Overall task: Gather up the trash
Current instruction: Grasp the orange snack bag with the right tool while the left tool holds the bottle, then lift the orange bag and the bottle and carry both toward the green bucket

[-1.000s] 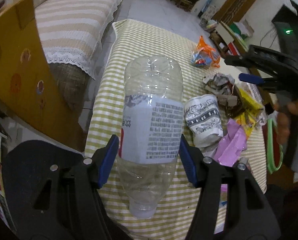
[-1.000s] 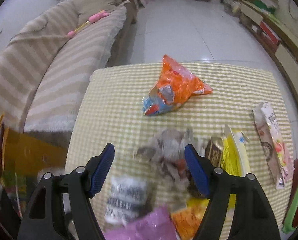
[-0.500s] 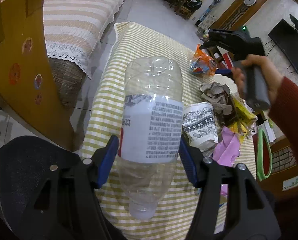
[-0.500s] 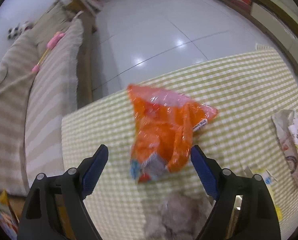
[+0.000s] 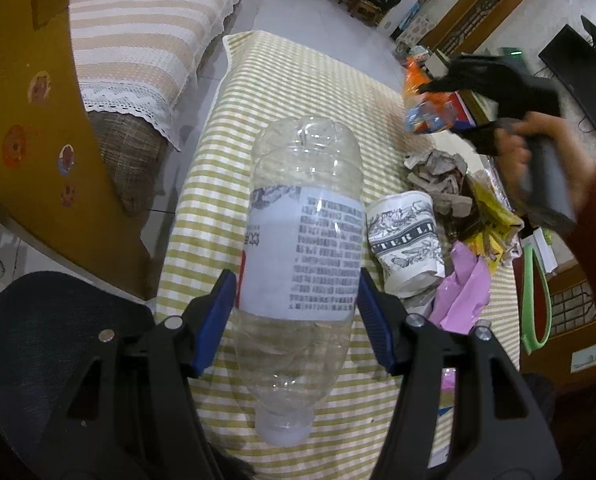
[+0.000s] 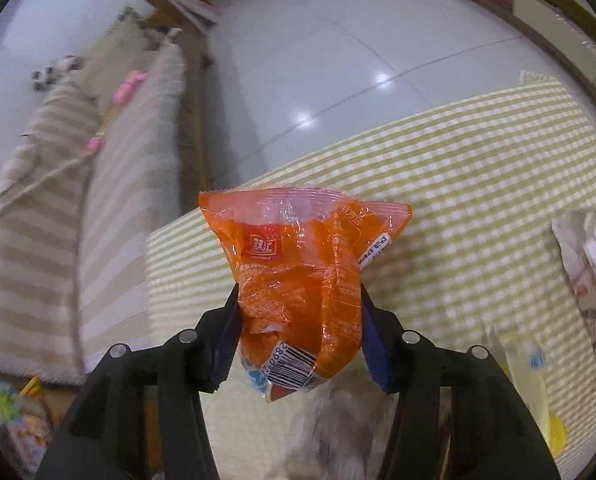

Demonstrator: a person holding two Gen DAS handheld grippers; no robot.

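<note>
The right gripper [image 6: 300,332] has just closed onto the orange bag [image 6: 302,280]; the left gripper [image 5: 296,316] still clamps the bottle [image 5: 302,264].

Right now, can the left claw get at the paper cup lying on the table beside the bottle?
Probably not yet. The left claw is shut on the clear plastic bottle, so its jaws are full. The paper cup lies uncovered just right of it, otherwise unblocked.

Two wrist fisheyes, both angled steeply down at the checked table [image 5: 298,92]

From the left gripper [image 5: 296,320] we look close along its fingers down the table's length; from the right gripper [image 6: 300,336] we face its far edge. Both views share the orange wrapper [image 6: 302,272], tablecloth and striped sofa [image 5: 146,36].
</note>
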